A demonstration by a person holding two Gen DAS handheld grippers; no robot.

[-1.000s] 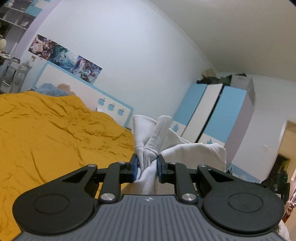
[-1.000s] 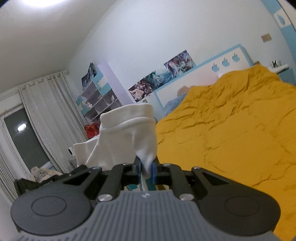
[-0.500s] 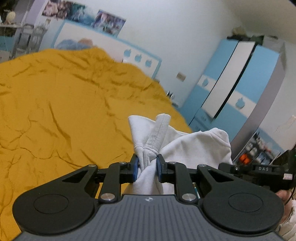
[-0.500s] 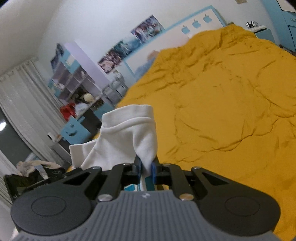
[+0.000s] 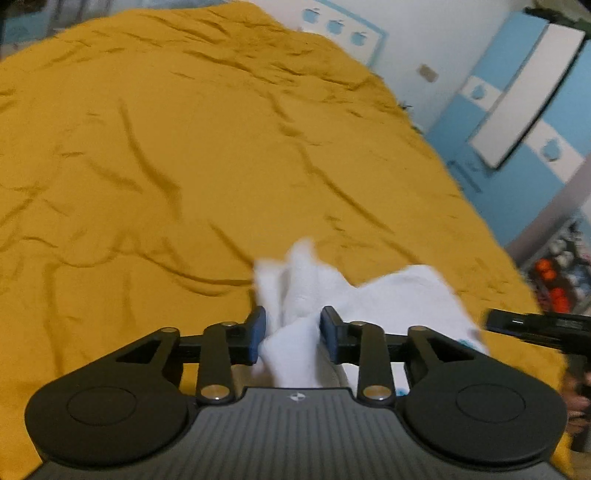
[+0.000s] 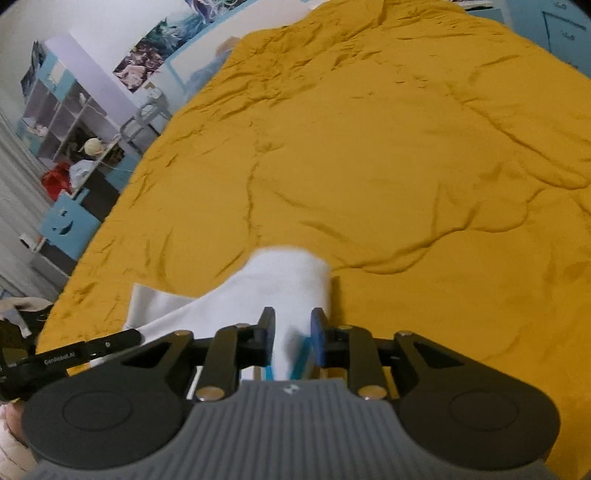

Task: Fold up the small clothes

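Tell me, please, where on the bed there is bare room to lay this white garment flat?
The yellow bedspread lies bare from the garment ahead to the headboard, and out to both sides. It is crowded only at the near edge, where the left gripper and right gripper stand open around the cloth.

the white garment (image 5: 388, 295) is soft matt cloth, blurred here so its weave cannot be told. the bed cover (image 5: 184, 147) under it is matt mustard-yellow cloth, rumpled all over. each hand-held gripper, left (image 5: 291, 338) and right (image 6: 293, 338), is matt black plastic with blue pads (image 5: 256, 334), shiny metal screw heads and a ribbed grey body. beyond the bed, the wardrobe (image 5: 517, 110) looks smooth.
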